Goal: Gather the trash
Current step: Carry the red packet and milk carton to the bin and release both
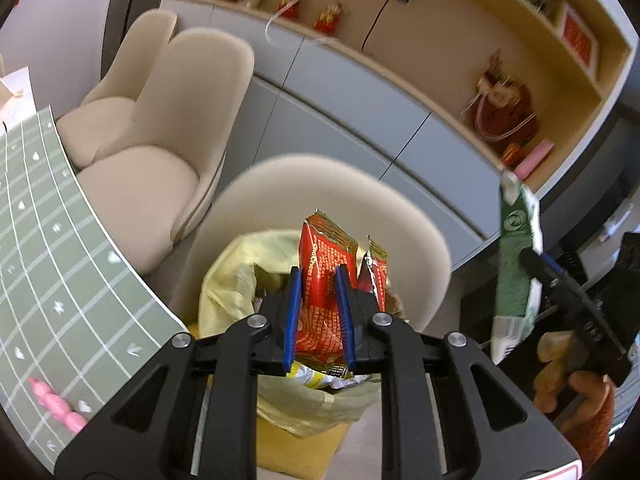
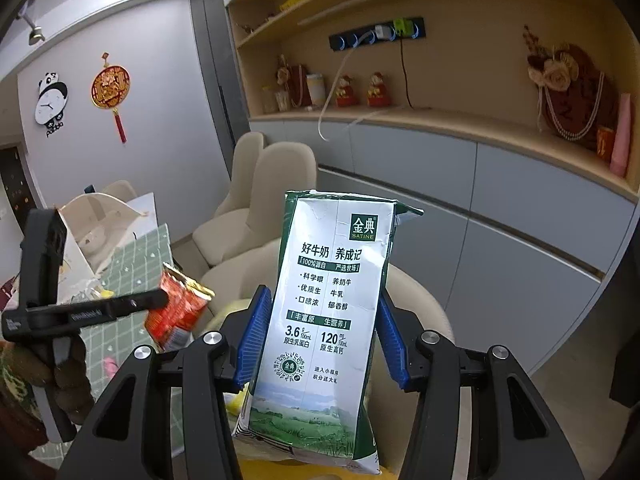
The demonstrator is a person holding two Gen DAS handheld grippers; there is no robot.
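My left gripper (image 1: pixel 318 280) is shut on a red snack wrapper (image 1: pixel 326 248), held upright over a bin lined with a yellow bag (image 1: pixel 232 276); the wrapper also shows in the right wrist view (image 2: pixel 176 308). My right gripper (image 2: pixel 320 304) is shut on a flattened green-and-white milk carton (image 2: pixel 324 320), held upright; the carton shows at the right of the left wrist view (image 1: pixel 514 264). More wrappers lie inside the yellow bag (image 1: pixel 320 378).
A beige chair back (image 1: pixel 320 188) stands right behind the bin, two more chairs (image 1: pixel 160 128) further left. A table with a green patterned cloth (image 1: pixel 52 260) is at left, with a pink object (image 1: pixel 60 404) on it. Grey cabinets and shelves (image 1: pixel 400 92) line the wall.
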